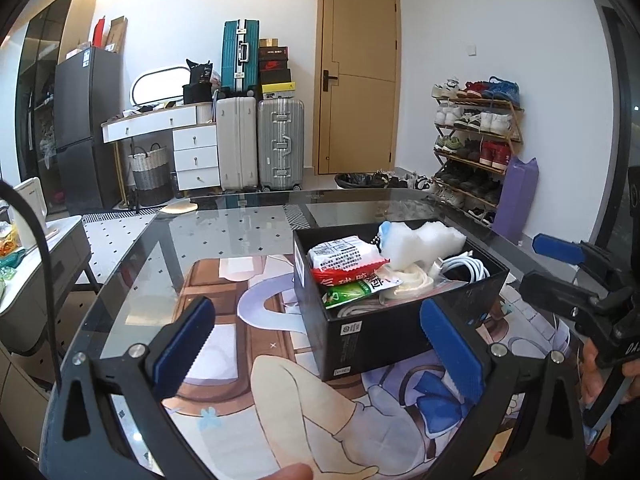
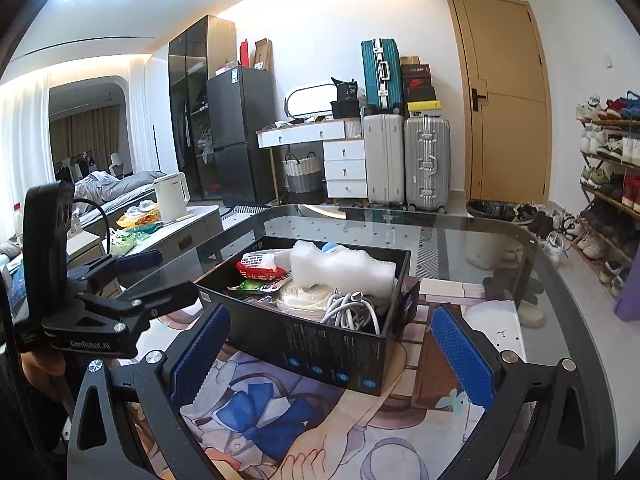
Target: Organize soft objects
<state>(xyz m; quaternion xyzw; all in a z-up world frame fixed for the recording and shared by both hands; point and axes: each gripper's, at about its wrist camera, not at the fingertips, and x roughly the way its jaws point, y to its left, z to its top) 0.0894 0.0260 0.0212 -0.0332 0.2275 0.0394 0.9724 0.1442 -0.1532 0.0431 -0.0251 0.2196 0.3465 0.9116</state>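
The left tool (image 1: 320,340) hangs low with its blue-padded jaws spread wide and nothing between them. The right tool (image 2: 332,354) sits likewise, jaws parted and bare. Each shows at the edge of the other's view, held side by side and apart

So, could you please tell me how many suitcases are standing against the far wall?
3: a white suitcase and a silver suitcase side by side on the floor, and a teal suitcase upright on top of the white one. Others may be hidden.
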